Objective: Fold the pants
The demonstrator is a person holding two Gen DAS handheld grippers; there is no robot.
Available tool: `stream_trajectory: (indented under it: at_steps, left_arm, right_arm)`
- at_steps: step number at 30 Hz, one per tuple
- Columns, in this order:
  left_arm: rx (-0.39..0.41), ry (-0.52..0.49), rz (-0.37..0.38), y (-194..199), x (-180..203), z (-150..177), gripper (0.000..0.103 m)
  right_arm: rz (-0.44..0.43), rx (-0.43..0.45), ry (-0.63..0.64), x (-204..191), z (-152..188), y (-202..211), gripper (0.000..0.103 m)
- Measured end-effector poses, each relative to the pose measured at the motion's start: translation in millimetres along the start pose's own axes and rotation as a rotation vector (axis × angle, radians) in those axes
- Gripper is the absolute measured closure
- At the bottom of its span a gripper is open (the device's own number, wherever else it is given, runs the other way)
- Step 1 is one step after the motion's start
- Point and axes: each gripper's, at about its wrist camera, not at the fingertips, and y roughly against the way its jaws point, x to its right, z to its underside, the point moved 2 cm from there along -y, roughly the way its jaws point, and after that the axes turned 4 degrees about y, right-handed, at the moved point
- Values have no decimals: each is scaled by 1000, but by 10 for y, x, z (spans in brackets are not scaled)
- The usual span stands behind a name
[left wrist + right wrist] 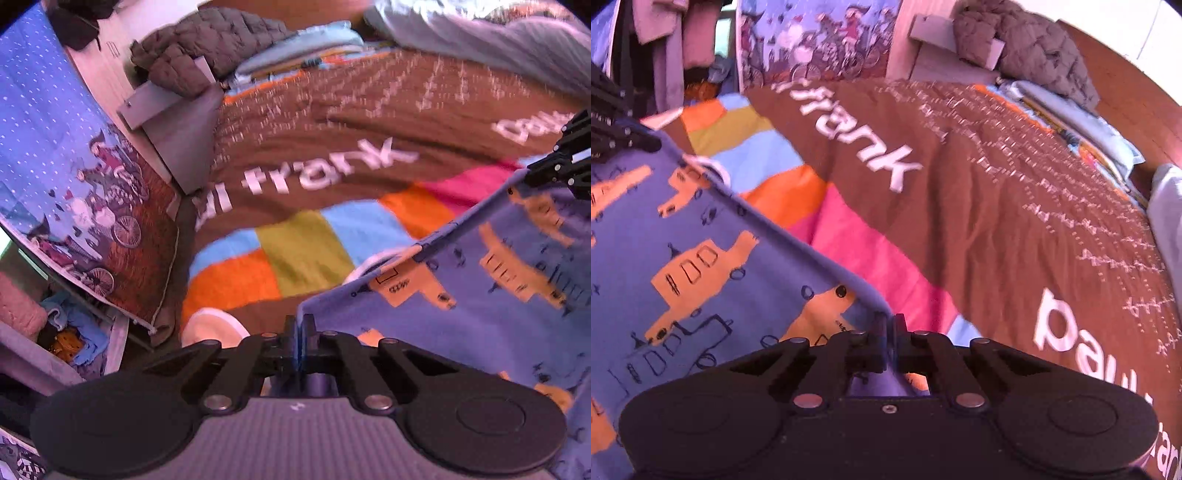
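Left gripper (299, 328) clamped on top edge of pants (498, 295), jaws pressed together on blue fabric. Right gripper (890, 326) likewise pinching same edge of pants (683, 266) at other end. Pants stretched between both, blue with orange vehicle print, held above bed (979, 206) with brown cover and coloured stripes. Grey quilted jacket (207, 44) lies at far end of bed.

So the bed (979, 206) has a brown bedspread (332, 122) with white lettering and a band of orange, green, blue and pink blocks. At the far end there's a grey quilted jacket (1034, 48) and a light blue folded stack (295, 48).
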Motion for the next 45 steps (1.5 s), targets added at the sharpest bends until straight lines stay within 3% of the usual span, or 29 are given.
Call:
stream_trajectory:
  at_steps: [5,8,13,19,22,28,36,41,43,45]
  left_arm:
    - [115,-1,27,570,-40,-57,102]
    - [170,-55,23,949,-8,15,102]
    - [232,-167,30,1523,170,382,102]
    - [171,-263,62,1770,467,1036,102]
    - [136,-292,69,1759,589,1322,102]
    - [110,-307,78,1691,721,1699,102]
    - [134,-305,84,1798,689,1721,102]
    - [73,-292,126,1749,679,1793,102]
    - [27,-300,146,1697,694,1818,100]
    - [2,-285,160,1686,692,1843,83]
  right_arm:
    - [40,99,-10,-33,-76,619,102]
    - [49,147,6,-97,-28,1106,102]
    - [25,202,29,-398,252,1917,102]
    - [-41,201,31,-1016,797,2525,102]
    - [-83,168,6,-1291,1076,2603,102]
    - [-86,100,-44,-1683,1490,2467,102]
    - [-37,135,-19,-1783,1514,2531,102]
    - [-47,125,35,-1790,1573,2631,102]
    - [-58,105,48,-1829,1620,2596,102]
    - [-66,81,64,-1899,1670,2538,101]
